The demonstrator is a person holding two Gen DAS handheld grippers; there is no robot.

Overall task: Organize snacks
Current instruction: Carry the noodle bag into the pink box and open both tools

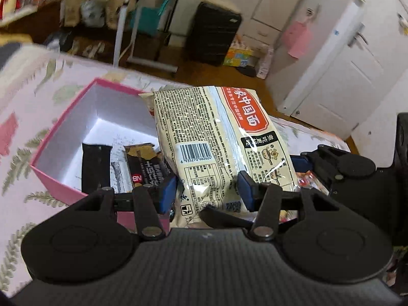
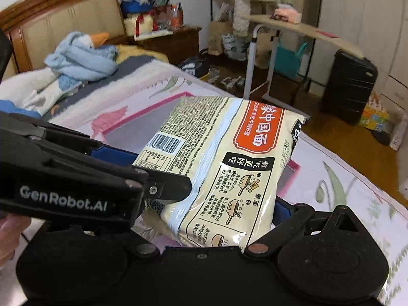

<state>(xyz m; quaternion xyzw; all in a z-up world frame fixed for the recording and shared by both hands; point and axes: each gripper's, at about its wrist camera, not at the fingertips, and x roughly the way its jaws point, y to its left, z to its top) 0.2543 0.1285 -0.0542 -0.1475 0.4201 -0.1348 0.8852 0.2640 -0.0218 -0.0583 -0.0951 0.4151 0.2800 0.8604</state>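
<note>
A cream instant-noodle pack (image 1: 216, 140) with an orange label hangs tilted over an open pink box (image 1: 51, 137) on the bed. My left gripper (image 1: 206, 193) is shut on the pack's near end, a blue pad on each side. My right gripper (image 2: 201, 209) holds the same pack (image 2: 229, 165) across its width. Its right pad (image 2: 280, 210) lies against the pack's edge, and its left finger is hidden behind the left gripper (image 2: 163, 186). Inside the box lie a black bar (image 1: 95, 165), a dark wrapped bar (image 1: 145, 168) and a sheet of paper.
The box sits on a floral bedsheet (image 1: 20, 153). An orange snack packet (image 1: 308, 178) shows under the right gripper. A goose plush (image 2: 76, 51) lies by the headboard. Beyond the bed stand a folding table (image 2: 293, 28), a black suitcase (image 2: 349, 86) and white wardrobe doors (image 1: 331, 76).
</note>
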